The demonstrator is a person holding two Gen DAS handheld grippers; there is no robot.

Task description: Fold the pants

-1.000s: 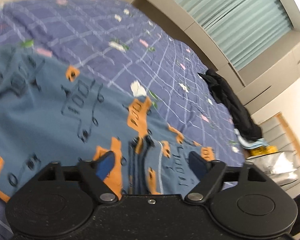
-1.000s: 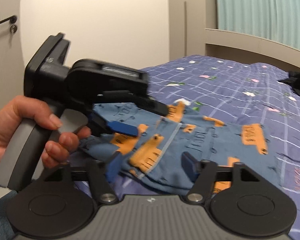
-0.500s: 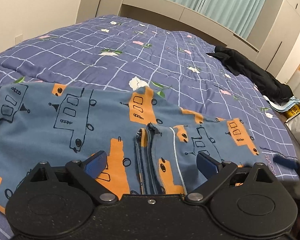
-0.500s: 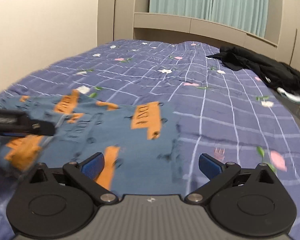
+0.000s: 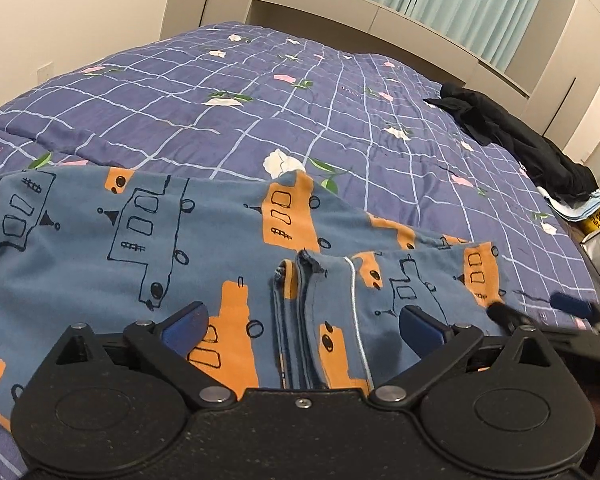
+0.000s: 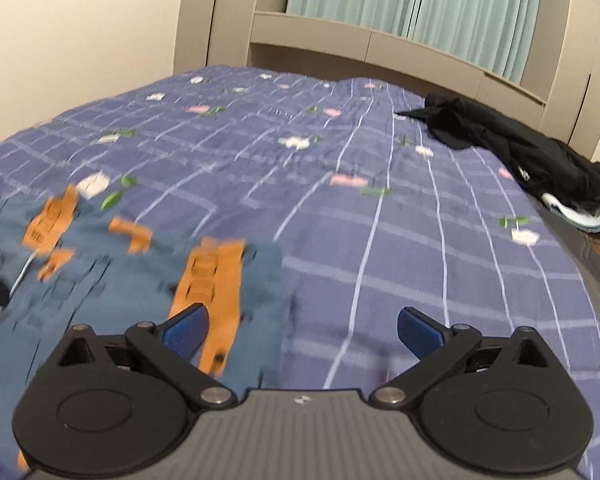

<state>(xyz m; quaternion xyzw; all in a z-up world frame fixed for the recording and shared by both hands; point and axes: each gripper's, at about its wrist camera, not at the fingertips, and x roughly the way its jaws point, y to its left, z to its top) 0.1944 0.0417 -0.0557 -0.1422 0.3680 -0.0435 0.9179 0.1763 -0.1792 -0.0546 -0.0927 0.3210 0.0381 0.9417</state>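
Lying flat on the bed (image 5: 340,92), blue truck-print pants (image 5: 140,248) spread beneath the left claw (image 5: 300,326) and right claw (image 6: 300,326), both agape and empty. Half a second earlier, both claws hovered likewise; the right view has since blurred.

A bed (image 5: 300,92) under a purple checked quilt (flower-printed) fronts beige cabinets (image 6: 380,46) and pale-green curtains (image 6: 440,0).

Black garment (image 5: 516,136) lies on the purple checked bedspread (image 5: 260,92) near teal curtains (image 6: 440,4).
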